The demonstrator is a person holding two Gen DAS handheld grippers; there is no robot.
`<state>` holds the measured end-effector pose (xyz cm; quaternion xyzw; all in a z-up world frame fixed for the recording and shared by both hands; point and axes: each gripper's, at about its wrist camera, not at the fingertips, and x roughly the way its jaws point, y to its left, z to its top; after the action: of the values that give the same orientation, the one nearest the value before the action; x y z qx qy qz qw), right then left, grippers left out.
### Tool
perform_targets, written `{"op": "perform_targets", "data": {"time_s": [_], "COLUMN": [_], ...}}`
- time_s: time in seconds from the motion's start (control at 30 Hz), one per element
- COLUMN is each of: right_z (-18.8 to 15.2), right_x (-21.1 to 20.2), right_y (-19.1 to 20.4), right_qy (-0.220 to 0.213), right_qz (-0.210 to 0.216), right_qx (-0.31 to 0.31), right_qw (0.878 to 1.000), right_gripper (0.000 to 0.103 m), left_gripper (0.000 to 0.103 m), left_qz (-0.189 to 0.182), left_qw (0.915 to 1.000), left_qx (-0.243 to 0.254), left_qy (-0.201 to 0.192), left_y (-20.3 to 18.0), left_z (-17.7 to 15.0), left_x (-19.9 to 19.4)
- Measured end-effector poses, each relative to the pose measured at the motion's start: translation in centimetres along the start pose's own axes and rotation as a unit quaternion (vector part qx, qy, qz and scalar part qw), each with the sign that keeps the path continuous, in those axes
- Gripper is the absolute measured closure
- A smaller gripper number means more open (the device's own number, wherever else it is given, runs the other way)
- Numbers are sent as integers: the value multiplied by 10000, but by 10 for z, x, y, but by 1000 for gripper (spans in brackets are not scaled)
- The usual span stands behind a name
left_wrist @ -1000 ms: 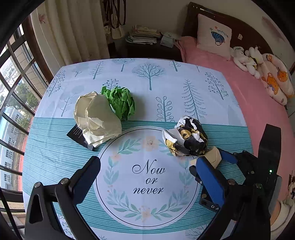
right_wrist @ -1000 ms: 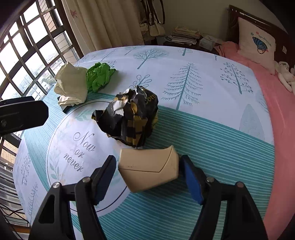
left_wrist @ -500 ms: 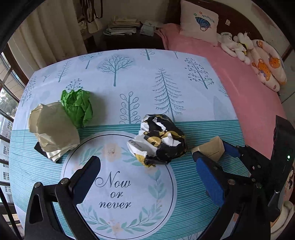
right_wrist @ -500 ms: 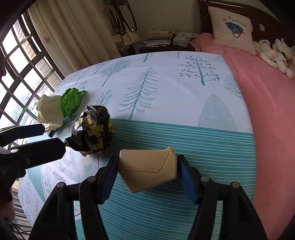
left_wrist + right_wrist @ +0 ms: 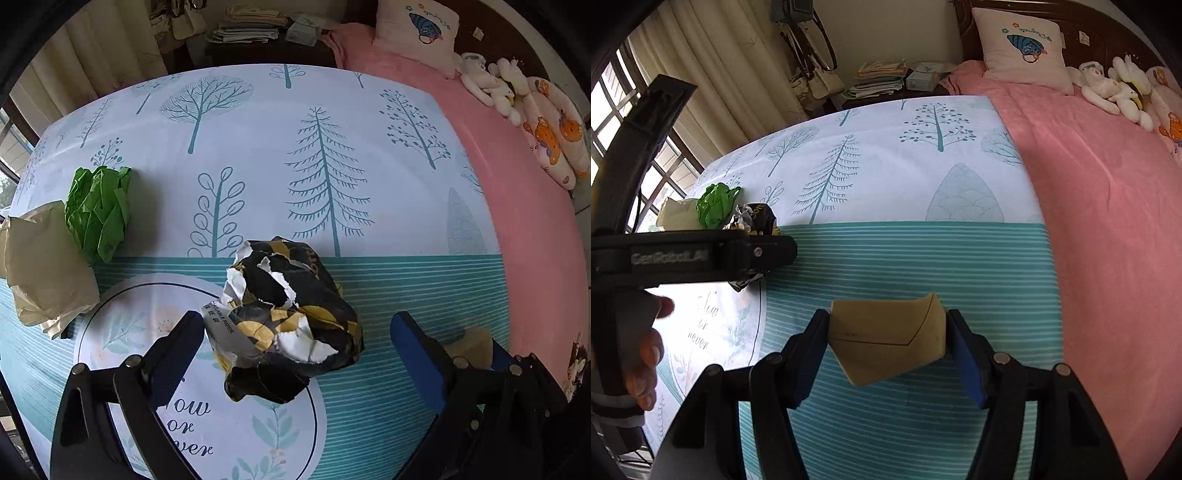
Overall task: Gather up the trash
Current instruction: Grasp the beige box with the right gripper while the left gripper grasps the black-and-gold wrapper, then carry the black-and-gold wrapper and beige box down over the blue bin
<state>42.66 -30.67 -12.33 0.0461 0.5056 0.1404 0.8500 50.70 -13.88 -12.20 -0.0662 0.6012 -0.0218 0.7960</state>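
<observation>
The left gripper [image 5: 295, 343] is closing around a crumpled black, gold and white paper wad [image 5: 286, 319]. The wad sits between the fingers on the printed tablecloth [image 5: 369, 122], with no pad touching it yet. The right gripper [image 5: 886, 350] is pinching a smooth tan folded cardboard wedge [image 5: 886, 336], lifted off the striped cloth. Over to the left sit a scrunched green paper ball [image 5: 99, 212] and a rumpled beige paper [image 5: 40, 266], touching each other.
</observation>
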Motion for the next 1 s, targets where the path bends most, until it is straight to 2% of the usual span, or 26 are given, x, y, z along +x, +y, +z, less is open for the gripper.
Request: {"op": "perform_targets", "data": {"time_s": [0.03,0.07,0.1,0.2,0.37,0.53,0.8,1.0], "right_z": [-2,-3,-5,-11,-20,-35,-82,-145], "right_x": [-1,-3,-4,-10,-24,-46,-101,-144], "right_y": [0,0,1,3,13,34,89,153], "right_qy": [-3,-8,-10,-16,-92,-181,-408,-573], "right_qz": [6,10,12,7,13,57,38,-71], "right_qx": [30,50,65,94,106,64,48,-5], "right_qw": [10000,10000,10000,10000,9999,9998,9991,9983], "right_gripper": [39,39,39,39,39,39,39,39], "left_gripper": [15,28,35,44,46,46,46,46], "left_qz": [82,143,173,72,-60,-115,-376,-516], "left_qw": [9999,9998,9997,9996,9995,9987,9966,9942], "left_qx": [25,76,130,201,219,346,368,468], "left_qy": [-54,-86,-71,-165,-237,-365,-639,-818], "left_y": [0,0,0,4,15,34,93,150], "left_z": [-1,-1,-2,-6,-28,-67,-162,-245], "left_x": [0,1,1,-8,-30,-66,-147,-200]}}
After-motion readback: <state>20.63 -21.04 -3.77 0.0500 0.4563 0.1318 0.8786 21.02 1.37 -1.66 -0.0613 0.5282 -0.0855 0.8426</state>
